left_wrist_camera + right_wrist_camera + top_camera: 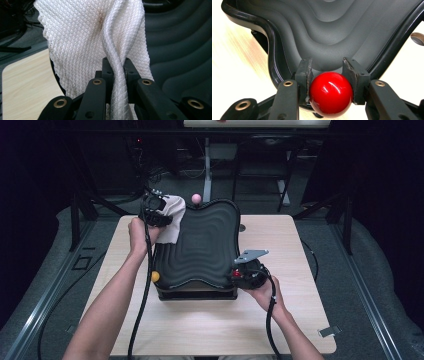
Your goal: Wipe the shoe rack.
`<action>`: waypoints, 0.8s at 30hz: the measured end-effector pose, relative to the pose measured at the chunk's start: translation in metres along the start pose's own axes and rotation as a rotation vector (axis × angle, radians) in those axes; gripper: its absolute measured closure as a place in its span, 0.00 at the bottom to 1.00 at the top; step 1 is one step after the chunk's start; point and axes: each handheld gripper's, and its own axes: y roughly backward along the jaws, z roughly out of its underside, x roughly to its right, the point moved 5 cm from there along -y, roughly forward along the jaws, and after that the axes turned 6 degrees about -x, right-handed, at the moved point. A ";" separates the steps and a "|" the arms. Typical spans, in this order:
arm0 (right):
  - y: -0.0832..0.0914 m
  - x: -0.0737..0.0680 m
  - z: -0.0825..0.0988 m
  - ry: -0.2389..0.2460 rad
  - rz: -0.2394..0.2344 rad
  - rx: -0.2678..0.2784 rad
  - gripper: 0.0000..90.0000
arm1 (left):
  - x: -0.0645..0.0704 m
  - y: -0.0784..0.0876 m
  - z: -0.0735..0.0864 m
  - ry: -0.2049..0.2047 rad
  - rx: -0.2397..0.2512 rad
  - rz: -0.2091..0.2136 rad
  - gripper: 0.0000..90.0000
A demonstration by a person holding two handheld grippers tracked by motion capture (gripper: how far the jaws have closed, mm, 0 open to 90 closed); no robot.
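The left tongs [115, 75] are pinching a fold of white waffle-weave cloth [95, 42], jaws nearly together with the fabric squeezed between them. In the high view the cloth [172, 217] is draping off the left tongs [156, 210] onto the far left corner of the black wavy-ridged board [205, 245]. The right tongs [327, 75] are clamping a glossy red ball [330, 93] at the board's near right corner, pads pressing both sides of it; the board's ridges [329, 37] are lying just beyond the tips. Same red ball [236, 273] is sitting in the right tongs [247, 272] in the high view. A pink ball [196, 198] and a yellow ball [155, 276] are marking other corners.

Step in hand, likely: wiping the board while the right tongs are steadying it by the ball. Next move is calling for dragging the cloth across the ridges, keeping the pinch tight and the red ball held firm against the tabletop [300, 285].
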 end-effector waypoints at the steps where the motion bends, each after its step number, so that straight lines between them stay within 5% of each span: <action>1: 0.000 0.000 0.000 0.000 0.000 0.000 0.66 | 0.000 0.000 0.000 0.000 0.000 0.000 0.92; 24: 0.000 0.000 0.001 0.006 0.004 0.002 0.66 | 0.024 0.006 0.045 -0.029 -0.004 0.032 0.92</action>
